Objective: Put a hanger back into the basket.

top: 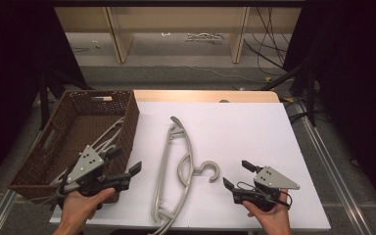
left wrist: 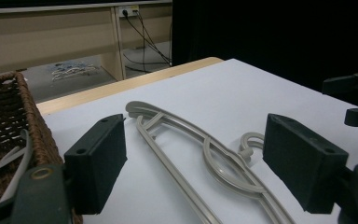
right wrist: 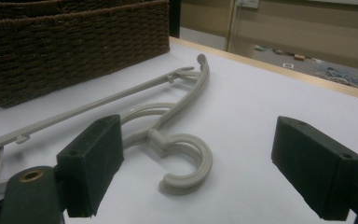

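Observation:
A grey plastic hanger (top: 199, 170) lies flat on the white table (top: 245, 127), its hook pointing right. My left gripper (top: 125, 160) is open at the near right corner of the brown wicker basket (top: 129, 115), just left of the hanger. My right gripper (top: 238, 175) is open, a short way right of the hook. In the left gripper view the hanger (left wrist: 182, 123) lies ahead between the wide-apart jaws of my left gripper (left wrist: 196, 140). In the right gripper view the hook (right wrist: 208, 161) sits between the jaws of my right gripper (right wrist: 203, 140), untouched.
The basket (left wrist: 9, 107) holds other pale hangers (top: 110, 134) and stands on the table's left side. A wooden strip (top: 205, 95) edges the far side. Beyond are a wooden shelf frame (top: 237, 34) and floor cables (top: 269, 49). Black curtains hang on both sides.

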The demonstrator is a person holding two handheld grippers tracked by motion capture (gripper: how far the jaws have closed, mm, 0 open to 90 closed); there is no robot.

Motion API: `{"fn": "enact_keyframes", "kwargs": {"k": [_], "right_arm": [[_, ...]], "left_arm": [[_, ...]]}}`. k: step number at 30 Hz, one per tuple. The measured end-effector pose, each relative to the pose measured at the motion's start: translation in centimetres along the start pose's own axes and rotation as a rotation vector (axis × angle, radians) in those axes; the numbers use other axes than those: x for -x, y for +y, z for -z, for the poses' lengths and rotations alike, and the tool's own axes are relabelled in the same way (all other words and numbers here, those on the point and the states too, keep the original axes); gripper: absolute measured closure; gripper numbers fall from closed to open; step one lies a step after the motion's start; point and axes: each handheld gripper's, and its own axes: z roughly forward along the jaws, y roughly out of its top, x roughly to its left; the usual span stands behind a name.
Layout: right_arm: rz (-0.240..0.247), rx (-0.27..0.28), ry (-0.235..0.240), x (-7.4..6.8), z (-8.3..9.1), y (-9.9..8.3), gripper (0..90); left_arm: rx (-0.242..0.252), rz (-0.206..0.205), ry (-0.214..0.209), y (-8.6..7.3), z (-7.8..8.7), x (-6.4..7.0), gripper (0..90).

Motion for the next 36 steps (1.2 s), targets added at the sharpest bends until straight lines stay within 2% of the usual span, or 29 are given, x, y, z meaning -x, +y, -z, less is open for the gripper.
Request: {"fn": "enact_keyframes", "kwargs": {"k": [5,9,12,13,14,17,18,21,22,25,29,30,31,32,34,35,36], "right_arm": [[-0.014,-0.004,0.002,0.2,0.0,-0.1,17.5],[-0.001,0.003,0.001,0.2,0.0,-0.1,17.6],[0.001,0.005,0.002,0.2,0.0,-0.1,17.6],[0.002,0.005,0.005,0.1,0.0,-0.1,17.6],[0.002,0.007,0.008,0.1,-0.1,-0.1,17.6],[-0.012,0.001,0.016,0.0,-0.1,-0.1,17.6],[0.006,0.001,0.004,0.1,-0.1,0.0,17.6],[-0.012,-0.004,0.020,0.0,-0.3,-0.1,17.6],[0.016,0.012,0.011,0.2,-0.4,-0.1,17.5],[0.012,-0.006,0.011,0.2,-0.3,-0.1,17.6],[0.011,0.000,0.001,0.1,-0.3,-0.1,17.5],[-0.010,-0.009,0.024,-0.1,-0.3,-0.1,17.5],[0.001,-0.011,0.010,-0.1,-0.2,0.0,17.5],[0.007,-0.007,0.021,-0.3,-0.3,0.0,17.6],[0.012,-0.021,0.024,-0.4,-0.2,0.1,17.5],[0.011,-0.020,0.019,-0.4,-0.1,0.1,17.6],[0.033,0.000,0.008,-0.3,-0.2,0.1,17.6]], "left_arm": [[-0.026,0.009,-0.016,-1.0,-0.8,0.5,19.2],[-0.068,-0.030,-0.025,-1.6,-1.7,1.4,17.4],[-0.099,-0.039,-0.029,-2.0,-2.0,2.1,17.5],[-0.108,-0.060,-0.035,-2.2,-2.2,2.2,17.5],[-0.109,-0.052,-0.037,-2.3,-2.2,2.4,17.6],[-0.126,-0.068,-0.054,-2.4,-2.6,2.7,17.9],[-0.133,-0.056,-0.056,-2.5,-2.7,2.9,18.0],[-0.147,-0.085,-0.071,-2.5,-3.4,3.4,19.2],[-0.153,-0.094,-0.073,-2.5,-3.5,3.6,19.3],[-0.185,-0.105,-0.097,-2.7,-4.5,4.4,19.3],[-0.225,-0.146,-0.128,-3.0,-5.8,5.3,20.2],[-0.237,-0.161,-0.127,-3.0,-6.0,5.5,20.4],[-0.251,-0.178,-0.138,-3.1,-6.4,5.8,20.8],[-0.268,-0.201,-0.144,-3.1,-6.6,5.9,22.1],[-0.284,-0.217,-0.145,-3.2,-7.4,6.4,23.2],[-0.302,-0.219,-0.158,-3.2,-8.1,6.8,23.5],[-0.325,-0.254,-0.162,-3.2,-8.6,7.0,24.6]]}}
